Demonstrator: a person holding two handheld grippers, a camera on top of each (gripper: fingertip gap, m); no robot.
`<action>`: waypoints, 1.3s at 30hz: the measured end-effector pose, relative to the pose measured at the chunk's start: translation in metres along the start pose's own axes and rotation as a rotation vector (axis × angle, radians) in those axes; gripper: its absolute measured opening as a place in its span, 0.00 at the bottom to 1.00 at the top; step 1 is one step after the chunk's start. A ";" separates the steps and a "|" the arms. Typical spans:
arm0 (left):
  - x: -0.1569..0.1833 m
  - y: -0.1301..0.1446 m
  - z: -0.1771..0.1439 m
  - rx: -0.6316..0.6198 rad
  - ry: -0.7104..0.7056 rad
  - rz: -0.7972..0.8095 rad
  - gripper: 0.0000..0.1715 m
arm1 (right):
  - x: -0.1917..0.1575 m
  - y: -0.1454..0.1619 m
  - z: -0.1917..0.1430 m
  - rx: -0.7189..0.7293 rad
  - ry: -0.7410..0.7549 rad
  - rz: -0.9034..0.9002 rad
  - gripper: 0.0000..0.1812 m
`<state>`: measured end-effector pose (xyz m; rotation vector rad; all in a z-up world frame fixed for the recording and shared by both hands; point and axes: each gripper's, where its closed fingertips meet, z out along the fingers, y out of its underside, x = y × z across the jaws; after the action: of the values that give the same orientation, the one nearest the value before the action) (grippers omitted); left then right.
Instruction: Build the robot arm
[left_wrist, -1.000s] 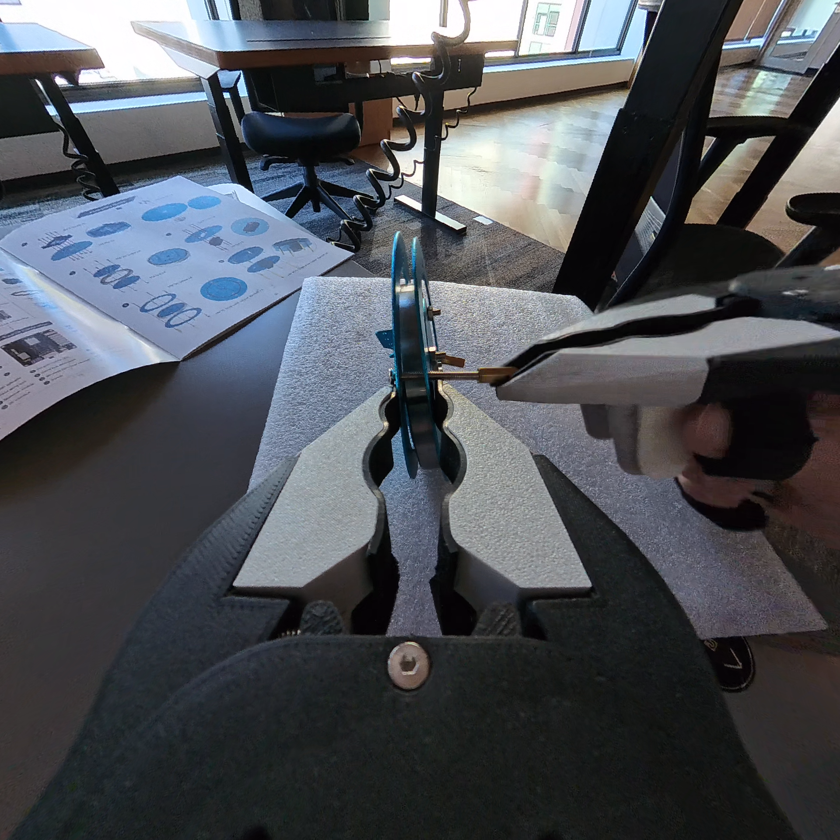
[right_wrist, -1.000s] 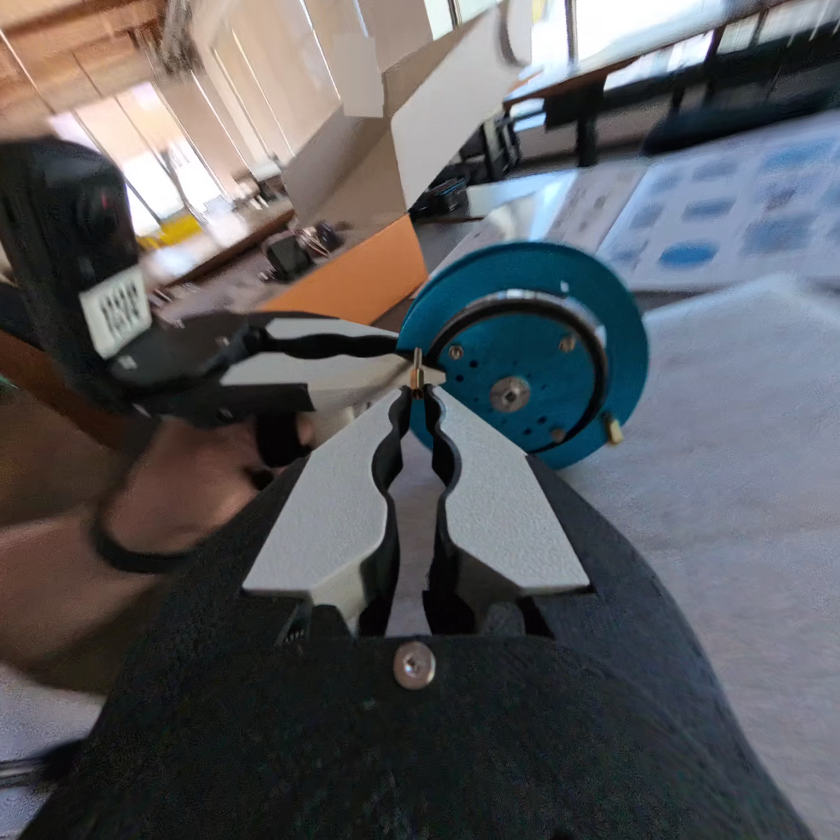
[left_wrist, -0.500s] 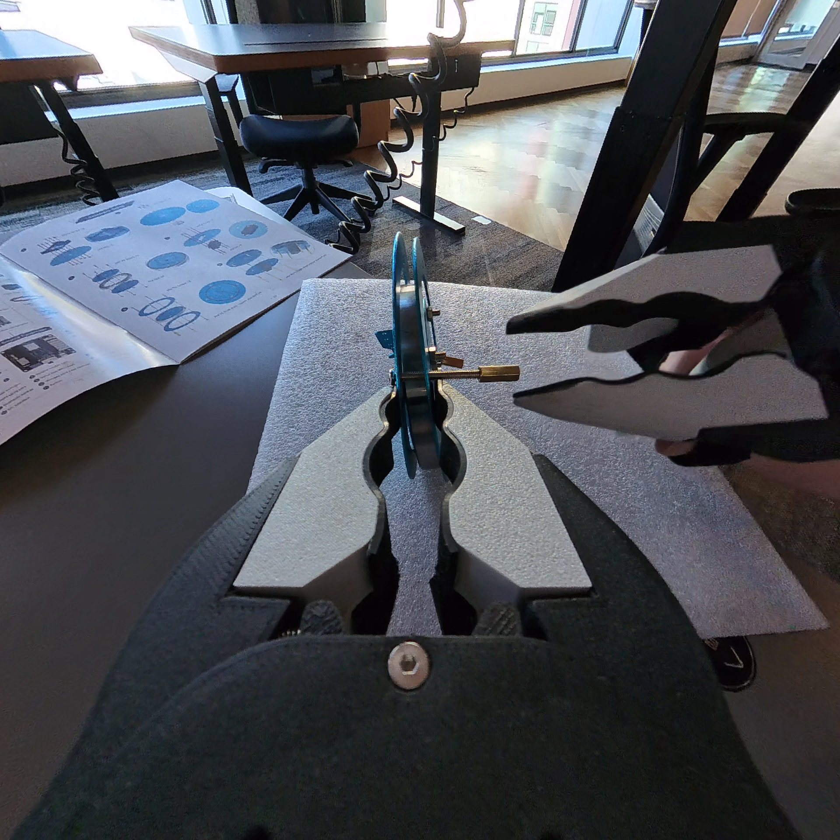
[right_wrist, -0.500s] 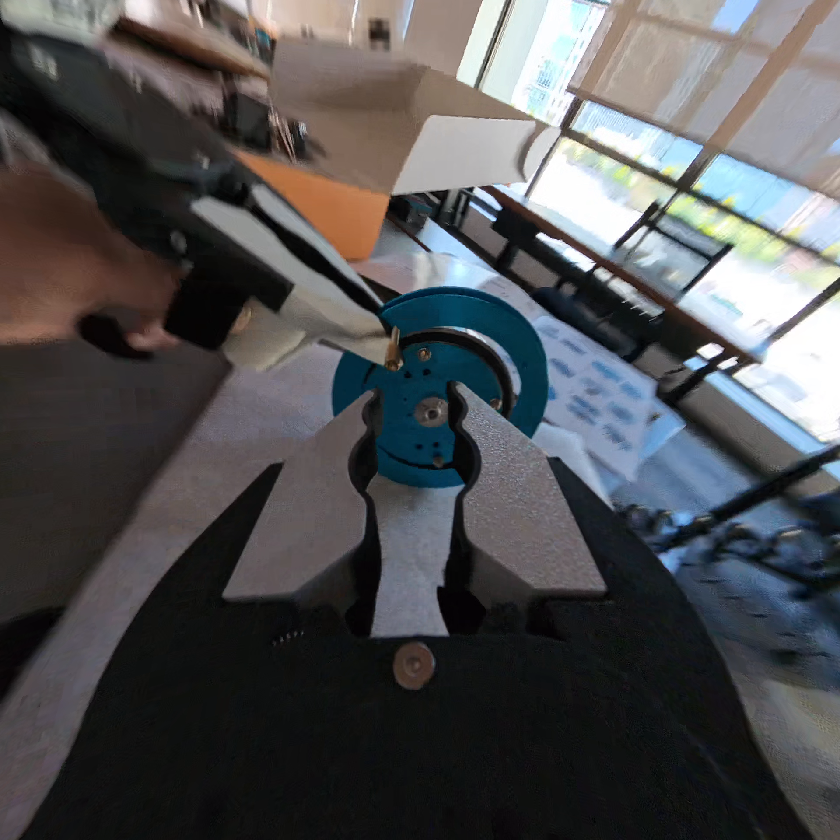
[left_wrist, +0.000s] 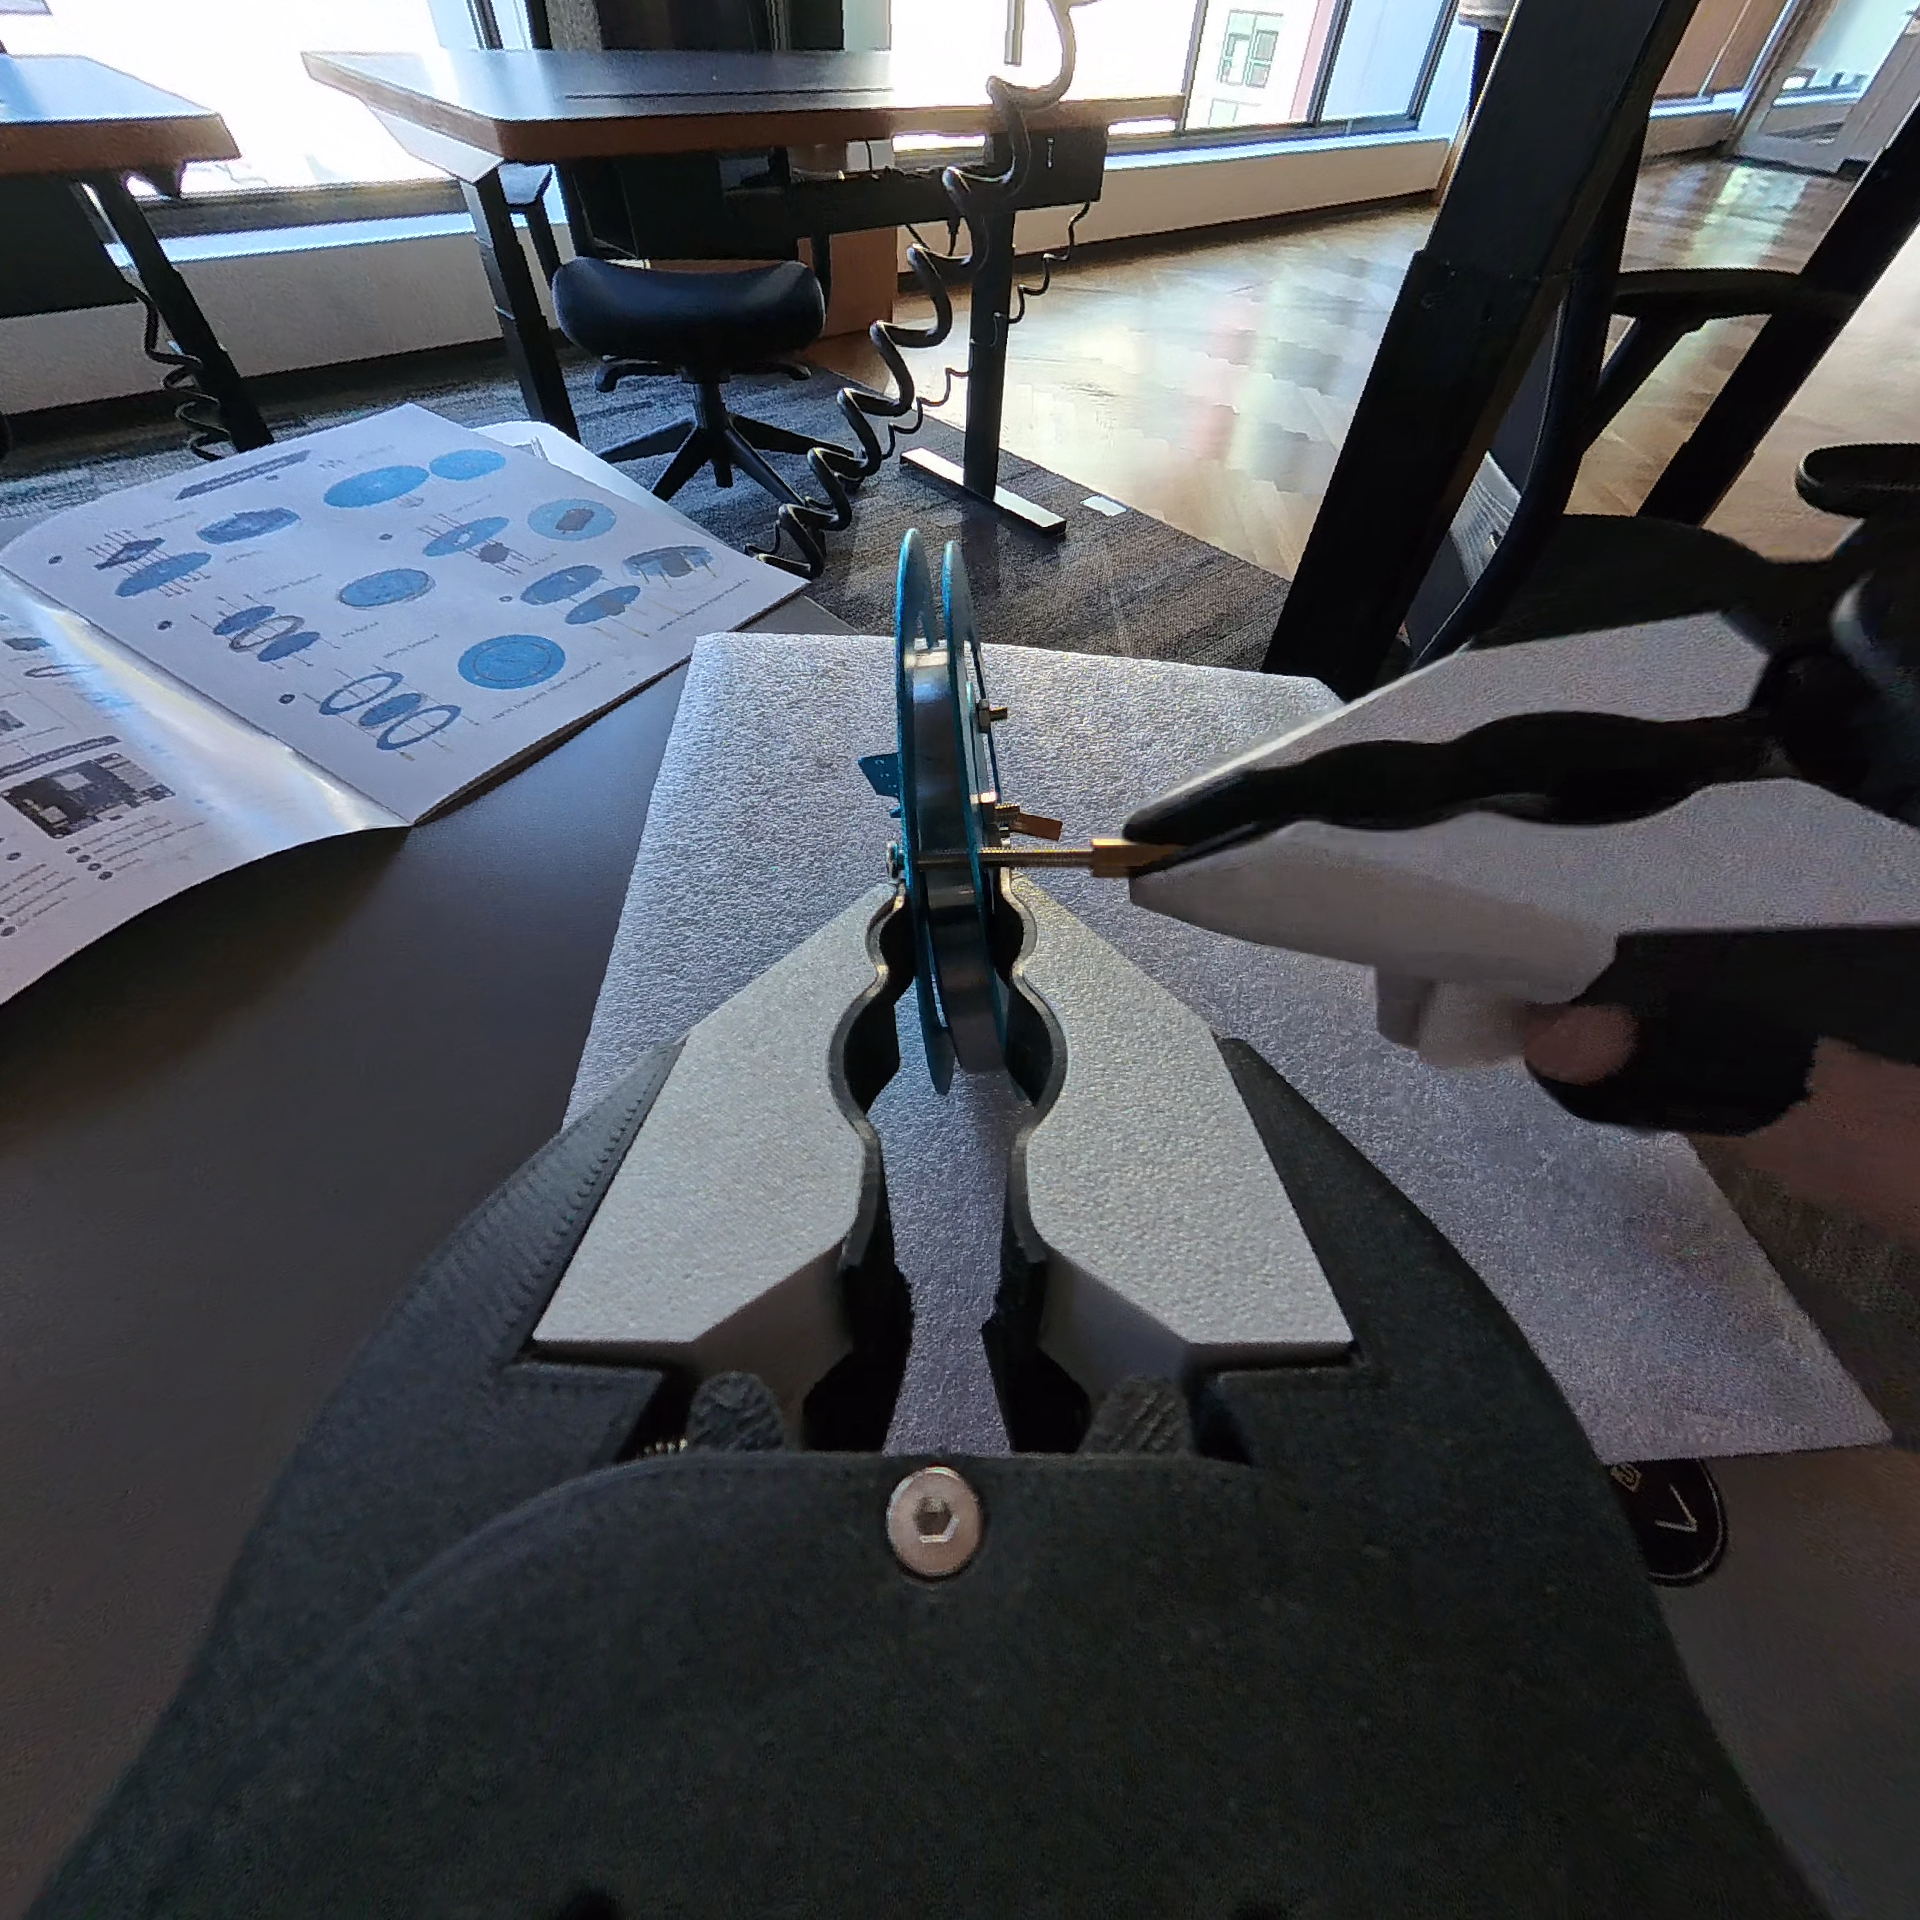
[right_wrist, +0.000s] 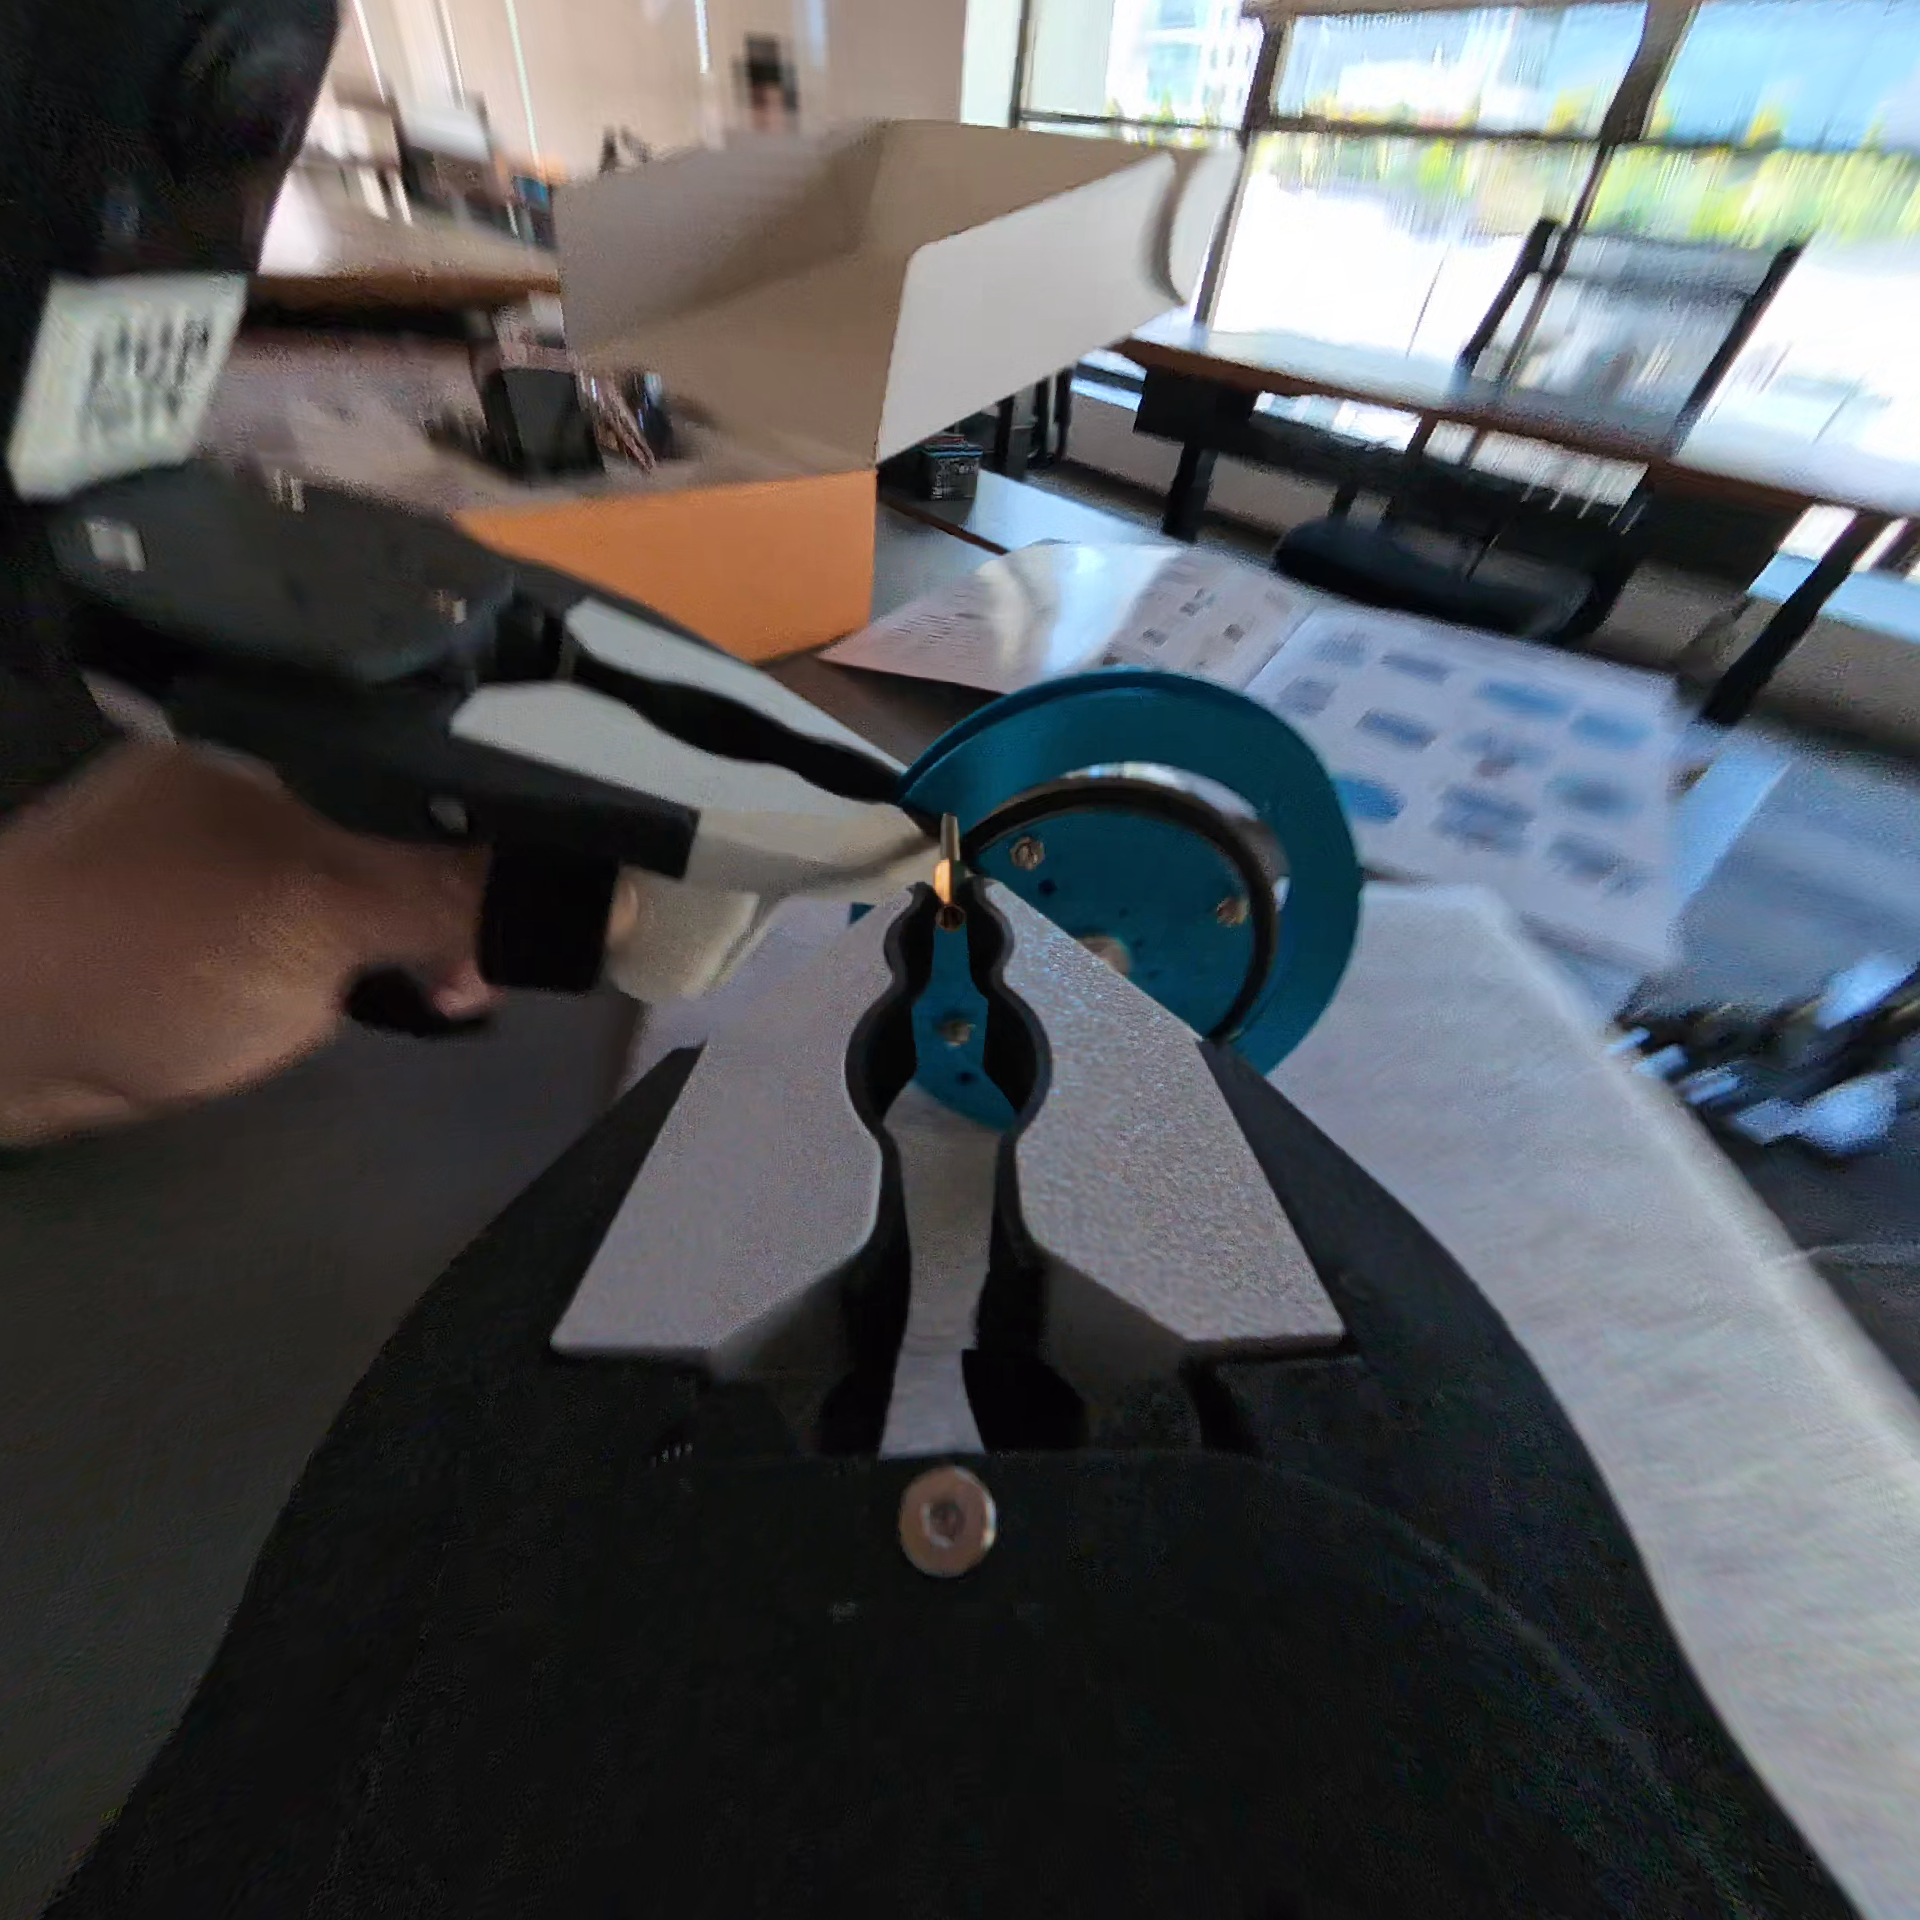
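A blue two-disc wheel assembly (left_wrist: 940, 790) stands upright on edge over a grey foam mat (left_wrist: 1299, 1143). My left gripper (left_wrist: 951, 914) is shut on its lower rim. A thin threaded rod with a brass standoff (left_wrist: 1117, 857) at its end sticks out of the right face. My right gripper (left_wrist: 1143, 857) reaches in from the right, its tips shut on that standoff. In the blurred right wrist view, my right gripper (right_wrist: 948, 904) pinches the standoff (right_wrist: 945, 883) in front of the blue wheel (right_wrist: 1164, 883). The left gripper (right_wrist: 904, 821) grips the wheel's left edge.
An open instruction booklet (left_wrist: 364, 623) lies on the dark table left of the mat. An open cardboard box (right_wrist: 831, 312) and an orange box (right_wrist: 707, 561) stand behind the left gripper. A black frame post (left_wrist: 1455, 364) and desks with a stool (left_wrist: 691, 301) lie beyond the table's edge. Left and right tips are no more than a few centimetres apart.
One second ago my right gripper held the standoff. Half a second ago it was open and drawn back. Now it is shut on the standoff again. The left gripper and wheel have not moved.
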<state>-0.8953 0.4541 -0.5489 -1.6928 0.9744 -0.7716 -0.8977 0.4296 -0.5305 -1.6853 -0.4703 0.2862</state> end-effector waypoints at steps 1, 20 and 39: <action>0.000 0.000 0.000 0.000 0.000 0.001 0.07 | -0.001 0.001 0.000 0.007 -0.032 0.172 0.02; 0.000 0.000 0.000 -0.002 0.001 0.002 0.07 | 0.001 0.001 0.000 -0.040 0.004 -0.505 0.02; 0.000 0.000 0.001 0.001 0.006 -0.002 0.07 | 0.008 0.001 -0.020 0.096 -0.144 -0.191 0.19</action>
<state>-0.8942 0.4542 -0.5492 -1.6915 0.9765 -0.7781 -0.8821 0.4157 -0.5275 -1.5197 -0.7093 0.2862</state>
